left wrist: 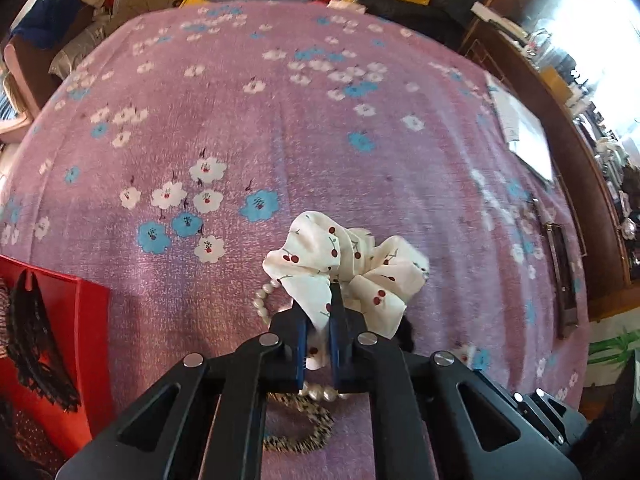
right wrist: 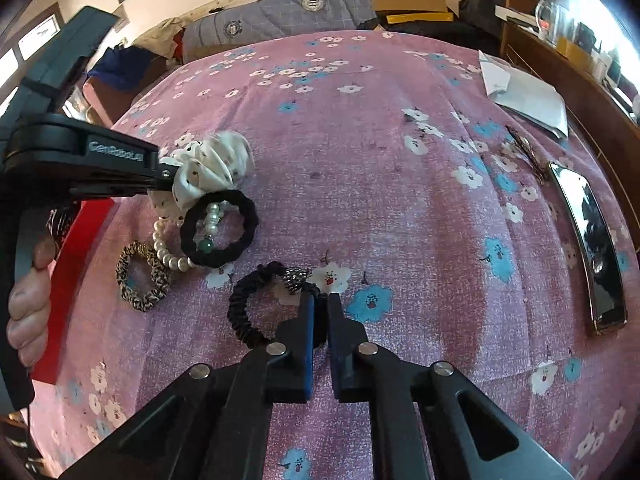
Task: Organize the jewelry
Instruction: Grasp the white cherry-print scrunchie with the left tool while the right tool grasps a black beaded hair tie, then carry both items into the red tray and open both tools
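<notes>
Jaws of the left gripper (left wrist: pixel 334 292) clench the cherry-print scrunchie (left wrist: pixel 348 268); right gripper (right wrist: pixel 320 300) pinches the black hair tie (right wrist: pixel 256 304).

1. Daylight is pouring in from the upper right, blowing out the window area (left wrist: pixel 600 20) to white glare.
2. The pink bedspread (left wrist: pixel 320 140) is bending into a dome under fisheye distortion, with corners darkening to black.
3. Soft shadows are falling beneath the gripper arms.
4. The white scrunchie (right wrist: pixel 216 164) is blurring, perhaps from motion.
</notes>
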The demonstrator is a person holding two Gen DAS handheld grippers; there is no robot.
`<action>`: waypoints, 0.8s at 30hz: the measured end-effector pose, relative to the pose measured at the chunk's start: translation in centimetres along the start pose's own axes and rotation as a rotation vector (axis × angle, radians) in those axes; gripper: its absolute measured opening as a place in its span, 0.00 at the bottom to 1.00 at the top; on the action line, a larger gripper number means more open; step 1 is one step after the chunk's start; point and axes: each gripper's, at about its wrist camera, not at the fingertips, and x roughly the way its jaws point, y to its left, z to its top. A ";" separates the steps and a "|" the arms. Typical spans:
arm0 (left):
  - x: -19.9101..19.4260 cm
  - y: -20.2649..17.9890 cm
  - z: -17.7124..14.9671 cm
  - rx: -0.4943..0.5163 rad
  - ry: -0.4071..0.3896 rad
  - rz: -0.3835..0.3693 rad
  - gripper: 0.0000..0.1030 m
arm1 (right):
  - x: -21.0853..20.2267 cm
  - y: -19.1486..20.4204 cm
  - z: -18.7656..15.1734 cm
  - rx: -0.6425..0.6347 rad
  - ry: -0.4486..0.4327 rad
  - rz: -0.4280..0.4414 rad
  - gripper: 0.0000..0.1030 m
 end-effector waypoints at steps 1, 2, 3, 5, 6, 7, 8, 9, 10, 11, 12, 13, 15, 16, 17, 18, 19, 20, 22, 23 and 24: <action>-0.8 -0.3 -0.2 0.011 -0.013 -0.005 0.08 | -0.3 -0.1 0.0 0.008 -0.005 0.005 0.05; -1.6 -0.6 -0.4 0.017 -0.024 -0.011 0.08 | -0.9 -0.3 0.1 0.016 -0.012 0.014 0.05; -2.4 -0.8 -0.6 0.024 -0.036 -0.017 0.08 | -1.1 -0.2 0.1 0.020 -0.016 0.020 0.05; -4.1 -1.2 -1.2 0.035 -0.060 -0.029 0.08 | -2.1 -0.2 0.1 0.026 -0.030 0.033 0.05; -4.9 -1.4 -1.6 0.042 -0.072 -0.035 0.08 | -2.7 -0.2 0.1 0.028 -0.037 0.040 0.05; -5.9 -1.5 -2.0 0.048 -0.086 -0.042 0.08 | -2.9 -0.1 0.2 0.030 -0.040 0.043 0.05; -6.7 -1.5 -2.4 0.051 -0.096 -0.046 0.08 | -3.4 0.0 0.1 0.035 -0.045 0.049 0.05; -7.8 -1.6 -3.0 0.056 -0.109 -0.053 0.08 | -3.8 0.0 0.1 0.040 -0.049 0.055 0.05; -8.5 -1.7 -3.3 0.058 -0.118 -0.056 0.08 | -4.1 0.1 0.0 0.043 -0.052 0.057 0.05; -9.2 -1.7 -3.7 0.060 -0.127 -0.059 0.08 | -4.5 0.2 -0.1 0.048 -0.055 0.061 0.05; -9.9 -1.8 -4.0 0.061 -0.136 -0.061 0.08 | -4.8 0.3 -0.2 0.051 -0.058 0.063 0.05; -10.8 -1.7 -4.5 0.062 -0.148 -0.061 0.08 | -5.2 0.4 -0.3 0.054 -0.061 0.066 0.05; -12.3 -1.4 -5.5 0.060 -0.168 -0.059 0.08 | -6.0 0.6 -0.6 0.060 -0.067 0.074 0.05; -13.0 -1.2 -6.0 0.058 -0.178 -0.055 0.08 | -6.3 0.7 -0.7 0.063 -0.071 0.076 0.05; -13.4 -1.0 -6.4 0.055 -0.185 -0.051 0.08 | -6.7 0.9 -0.9 0.065 -0.075 0.079 0.05; -14.2 -0.6 -7.1 0.049 -0.198 -0.043 0.08 | -7.0 1.0 -1.0 0.066 -0.078 0.081 0.05; -14.9 -0.3 -7.7 0.043 -0.206 -0.036 0.08 | -7.4 1.2 -1.2 0.066 -0.082 0.082 0.05; -15.4 0.1 -8.2 0.037 -0.213 -0.033 0.08 | -7.9 1.5 -1.4 0.067 -0.086 0.084 0.05; -16.5 1.2 -9.3 0.019 -0.222 -0.026 0.08 | -8.4 1.8 -1.6 0.069 -0.091 0.088 0.05; -17.0 1.8 -9.8 0.009 -0.225 -0.023 0.08 | -8.8 2.0 -1.7 0.070 -0.094 0.091 0.05; -17.3 2.2 -10.2 0.002 -0.228 -0.020 0.08 | -9.2 2.4 -1.9 0.070 -0.097 0.094 0.05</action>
